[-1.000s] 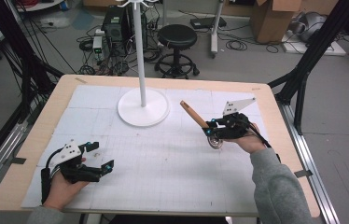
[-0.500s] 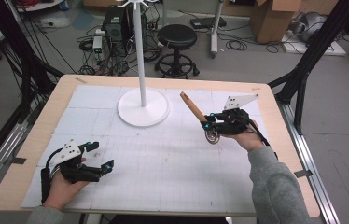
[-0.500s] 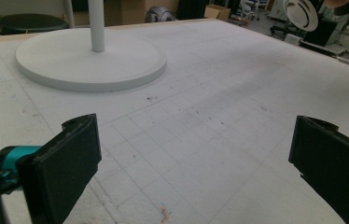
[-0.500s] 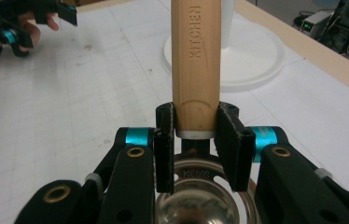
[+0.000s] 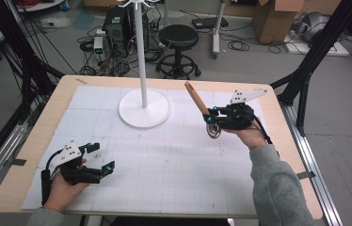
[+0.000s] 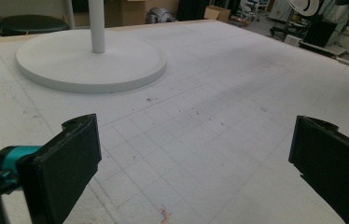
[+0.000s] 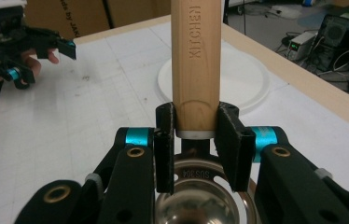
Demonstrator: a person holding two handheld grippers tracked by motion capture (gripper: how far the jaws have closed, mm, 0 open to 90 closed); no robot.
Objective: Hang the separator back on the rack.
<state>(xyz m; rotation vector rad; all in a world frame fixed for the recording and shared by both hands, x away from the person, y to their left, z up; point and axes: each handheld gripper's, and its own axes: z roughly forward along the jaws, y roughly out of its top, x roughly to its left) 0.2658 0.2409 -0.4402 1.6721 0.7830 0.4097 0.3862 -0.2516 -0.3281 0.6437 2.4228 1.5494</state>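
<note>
A kitchen utensil with a wooden handle and a round metal head is held above the table's right side. My right gripper is shut on the handle's lower end, just above the metal head. The handle points up and to the far left, toward the white stand. My left gripper rests at the front left of the table, open, with nothing between its black pads. It appears again far off in the right gripper view.
A white stand with a round base and a tall pole stands at the far middle of the white gridded mat. The wooden table edge runs along the right.
My right gripper has lifted the utensil and carried it slightly farther away, with the handle tip now higher. The left gripper has stayed put.
</note>
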